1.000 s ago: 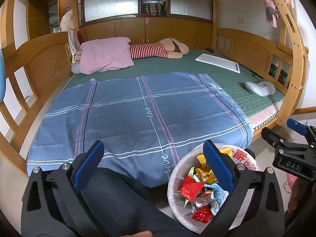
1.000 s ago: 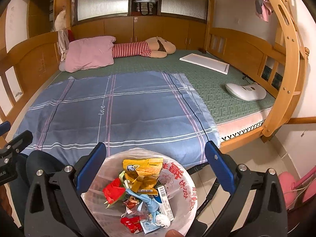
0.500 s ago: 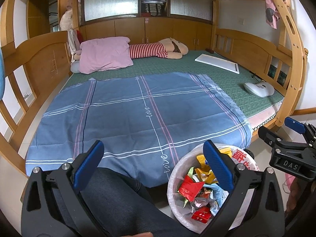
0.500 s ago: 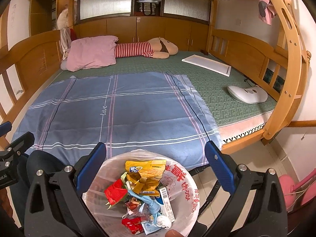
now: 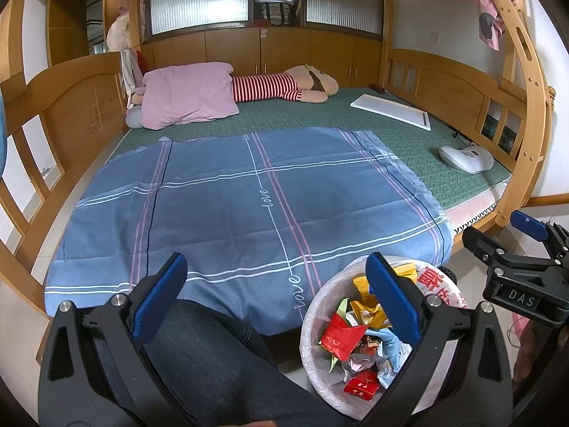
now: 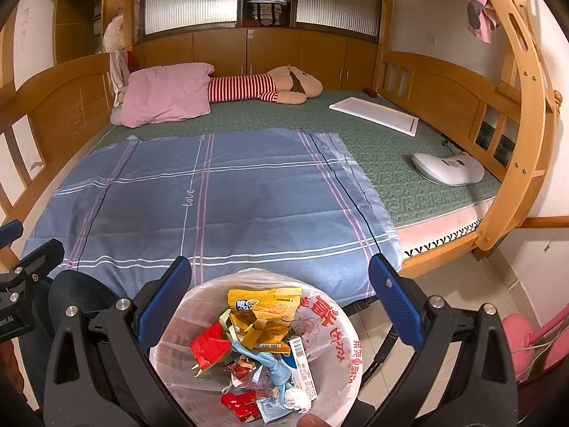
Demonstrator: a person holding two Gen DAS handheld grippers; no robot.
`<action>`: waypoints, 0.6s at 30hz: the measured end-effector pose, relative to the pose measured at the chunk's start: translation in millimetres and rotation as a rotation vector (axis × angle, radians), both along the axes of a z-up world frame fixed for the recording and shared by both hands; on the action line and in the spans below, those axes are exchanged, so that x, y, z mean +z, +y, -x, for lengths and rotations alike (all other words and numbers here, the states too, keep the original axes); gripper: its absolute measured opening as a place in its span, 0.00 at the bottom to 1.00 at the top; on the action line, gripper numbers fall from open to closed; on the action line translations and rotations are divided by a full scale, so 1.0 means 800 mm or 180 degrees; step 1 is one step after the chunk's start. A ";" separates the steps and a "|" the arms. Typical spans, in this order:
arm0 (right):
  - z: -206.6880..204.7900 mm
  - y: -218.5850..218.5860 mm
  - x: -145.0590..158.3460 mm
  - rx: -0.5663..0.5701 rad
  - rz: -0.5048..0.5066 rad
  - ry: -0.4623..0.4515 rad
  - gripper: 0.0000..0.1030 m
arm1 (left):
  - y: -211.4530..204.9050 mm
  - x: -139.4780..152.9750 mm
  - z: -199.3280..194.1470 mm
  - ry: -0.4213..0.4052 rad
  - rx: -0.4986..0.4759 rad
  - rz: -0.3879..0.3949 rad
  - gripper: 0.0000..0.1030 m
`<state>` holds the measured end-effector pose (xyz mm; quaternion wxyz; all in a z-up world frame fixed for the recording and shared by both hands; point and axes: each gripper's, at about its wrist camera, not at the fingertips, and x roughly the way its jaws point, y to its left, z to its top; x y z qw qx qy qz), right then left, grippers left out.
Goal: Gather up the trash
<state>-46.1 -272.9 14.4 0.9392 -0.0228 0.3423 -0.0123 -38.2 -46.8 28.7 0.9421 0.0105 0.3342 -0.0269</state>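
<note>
Hovering right over the bin (image 6: 256,348), right gripper (image 6: 281,299) with jaws spread wide and nothing between the pads. Sitting directly below and between those jaws, wrappers (image 6: 259,323) piled loose inside the white liner, no single long axis to line up on. Held off to the bin's left side, left gripper (image 5: 277,295), jaws likewise spread and empty, its right pad overlapping the bin rim (image 5: 313,306) in view, a dark trouser leg (image 5: 199,348) underneath the rest. Judging by that, nearer to the bin: the right one, needing only a drop straight down. Lying beyond both, blue sheet (image 6: 213,195) spread flat over the bed, showing no loose scrap anywhere on it. Farther back on the green mat (image 6: 391,149), only a white pad (image 6: 448,169), a white board (image 6: 373,114), a pink pillow (image 6: 167,94) and a striped plush (image 6: 263,87), none looking like trash. Seeming close to done, with nothing left in sight to pick.
</note>
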 end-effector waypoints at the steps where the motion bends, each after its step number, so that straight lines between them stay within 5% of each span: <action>1: 0.000 0.000 0.000 0.0001 -0.0004 0.0001 0.95 | 0.000 0.000 0.000 -0.0001 -0.0002 0.0001 0.97; 18: -0.001 -0.002 -0.005 -0.0014 -0.0008 0.0021 0.95 | 0.001 -0.005 -0.001 0.0029 0.0003 0.0002 0.97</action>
